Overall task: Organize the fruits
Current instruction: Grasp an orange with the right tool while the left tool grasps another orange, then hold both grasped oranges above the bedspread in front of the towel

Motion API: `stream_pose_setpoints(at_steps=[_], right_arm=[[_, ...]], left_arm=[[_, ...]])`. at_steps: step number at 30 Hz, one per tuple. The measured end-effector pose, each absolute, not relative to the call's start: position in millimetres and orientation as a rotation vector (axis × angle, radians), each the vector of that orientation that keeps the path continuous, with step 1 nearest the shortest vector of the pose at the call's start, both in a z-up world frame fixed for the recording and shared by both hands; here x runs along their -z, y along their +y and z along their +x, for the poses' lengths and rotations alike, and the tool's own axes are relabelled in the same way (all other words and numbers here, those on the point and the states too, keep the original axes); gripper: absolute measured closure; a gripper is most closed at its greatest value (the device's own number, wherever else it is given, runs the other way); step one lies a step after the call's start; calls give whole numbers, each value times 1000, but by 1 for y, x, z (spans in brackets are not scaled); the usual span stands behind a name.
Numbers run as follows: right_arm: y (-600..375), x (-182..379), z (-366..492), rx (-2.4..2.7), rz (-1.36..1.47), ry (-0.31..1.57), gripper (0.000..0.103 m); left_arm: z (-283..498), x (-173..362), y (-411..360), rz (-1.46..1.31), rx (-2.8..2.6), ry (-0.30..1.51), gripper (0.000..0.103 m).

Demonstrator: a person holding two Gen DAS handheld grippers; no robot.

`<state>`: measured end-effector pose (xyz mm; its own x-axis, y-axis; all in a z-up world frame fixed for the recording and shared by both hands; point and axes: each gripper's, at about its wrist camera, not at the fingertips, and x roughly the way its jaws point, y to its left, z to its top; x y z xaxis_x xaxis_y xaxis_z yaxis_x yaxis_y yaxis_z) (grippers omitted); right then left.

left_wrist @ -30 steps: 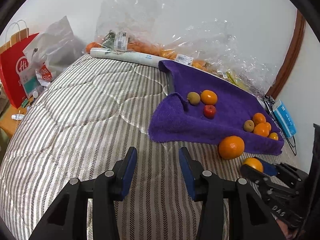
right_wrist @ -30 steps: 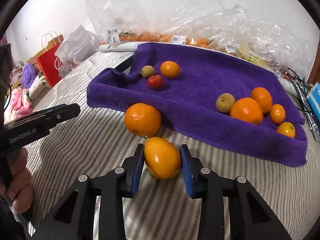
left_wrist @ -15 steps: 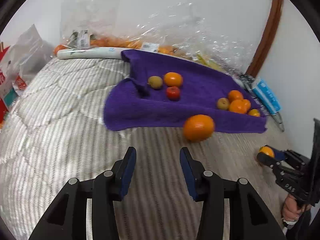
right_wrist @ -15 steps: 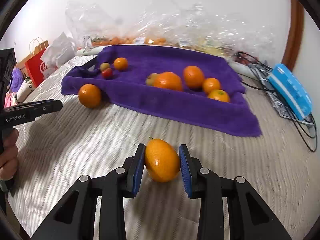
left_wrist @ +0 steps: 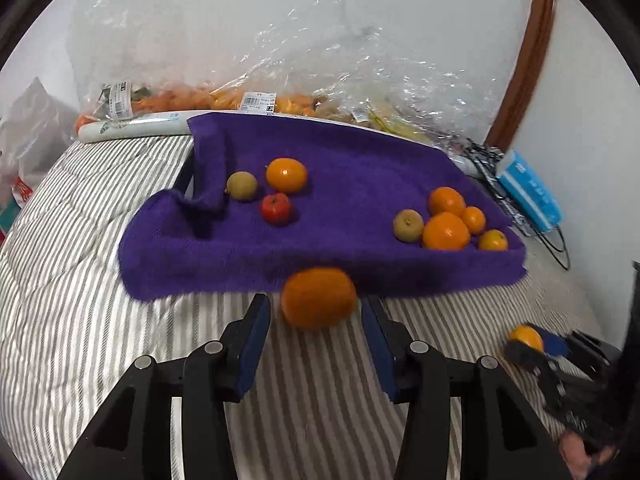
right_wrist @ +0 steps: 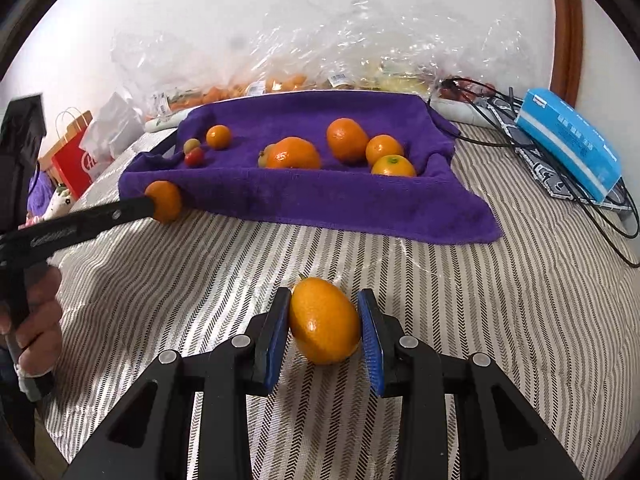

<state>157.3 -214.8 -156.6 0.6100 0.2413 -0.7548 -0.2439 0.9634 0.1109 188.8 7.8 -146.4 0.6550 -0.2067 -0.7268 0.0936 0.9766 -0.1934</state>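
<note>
**Two loose oranges being gathered toward the towel**

The right gripper (right_wrist: 324, 320) has its jaws clenched on an oval orange fruit (right_wrist: 324, 320), held just above the striped bedcover (right_wrist: 480, 320), well short of the purple towel (right_wrist: 312, 196) where the other fruit lies. On the towel, a small group of three sits at its left end: a red fruit (left_wrist: 276, 208), a greenish one (left_wrist: 241, 186) and an orange one (left_wrist: 286, 175). A cluster of oranges (left_wrist: 446, 230) with one greenish fruit lies at the right end.

The left gripper (left_wrist: 316, 312) has its jaws released, standing either side of a round orange (left_wrist: 318, 298) that rests on the bed against the towel's near edge. That fruit is blurred, so whether a pad already touches it cannot be told.

The step in hand appears to be collecting the two strays. Next, the left jaws probably need to close squarely on the round orange, gently enough not to bruise it or catch the towel's edge. The right gripper's fruit would then be carried forward, over the towel's raised fold, and set among the orange cluster without knocking it.
</note>
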Motion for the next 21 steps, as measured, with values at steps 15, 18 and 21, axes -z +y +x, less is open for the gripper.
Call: stream_pose_setpoints(at_steps=[15, 18, 21], right_arm=[[-207, 162, 160, -238, -47, 904, 70], [-205, 163, 160, -233, -67, 905, 70], [-205, 162, 160, -232, -67, 905, 70]], left_arm=[[197, 157, 12, -226, 199, 849, 63], [202, 161, 7, -200, 207, 884, 63], [203, 160, 5, -182, 195, 885, 63]])
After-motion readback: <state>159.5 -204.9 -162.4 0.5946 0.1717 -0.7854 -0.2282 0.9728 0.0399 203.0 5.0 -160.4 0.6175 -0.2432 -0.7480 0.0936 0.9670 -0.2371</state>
